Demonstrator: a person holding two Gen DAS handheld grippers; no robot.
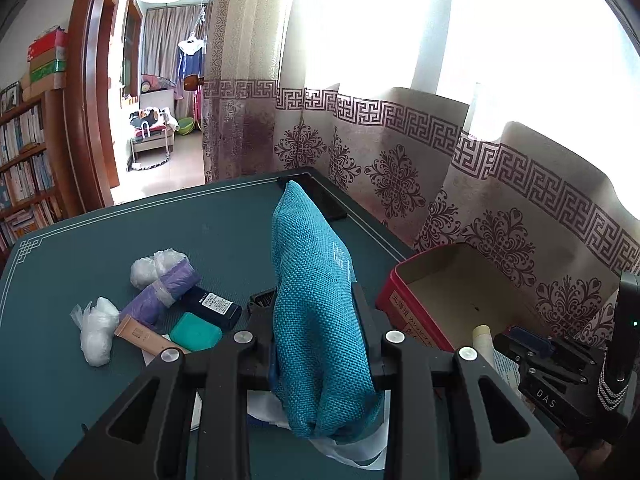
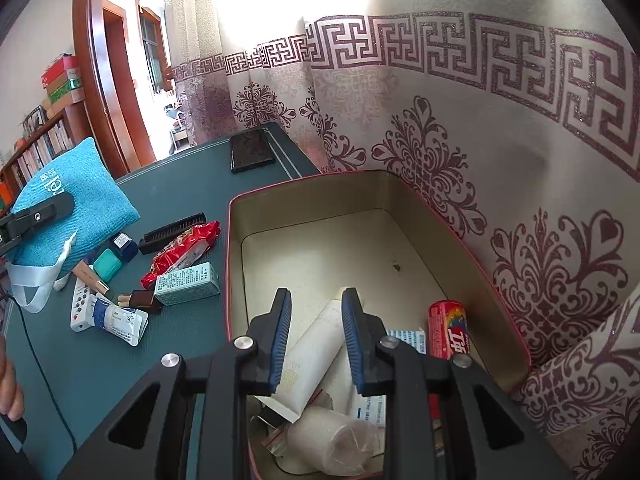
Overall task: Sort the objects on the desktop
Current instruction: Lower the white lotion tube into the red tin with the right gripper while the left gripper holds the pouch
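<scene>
Left gripper (image 1: pixel 316 312) clamped on a teal woven pouch (image 1: pixel 316 320), lifted clear of the green table (image 1: pixel 100 236), white ribbon loop hanging below. Right gripper (image 2: pixel 316 336) poised over the open red tin (image 2: pixel 400 240), jaws at their narrowest yet apart, nothing pinched between them; a white tube (image 2: pixel 316 356) lying in the tin beneath the fingers, apparently not held, though contact hard to judge from this angle. Also in the tin: a red can (image 2: pixel 450 332), a bagged roll (image 2: pixel 332 440) and leaflets. Still unsorted on the table: purple bag roll (image 1: pixel 168 292), teal case (image 1: pixel 196 332), dark comb (image 2: pixel 176 232), red snack packet (image 2: pixel 184 248), pale green box (image 2: pixel 188 284), phone (image 2: pixel 250 154) at the far edge.

Step in hand, by judgement: carrying the pouch to the tin. Best done by keeping the pouch high enough to clear the rim, withdrawing the right gripper first to free the opening, lowering onto the bare far floor of the tin, and releasing only once the ribbon is inside.
</scene>
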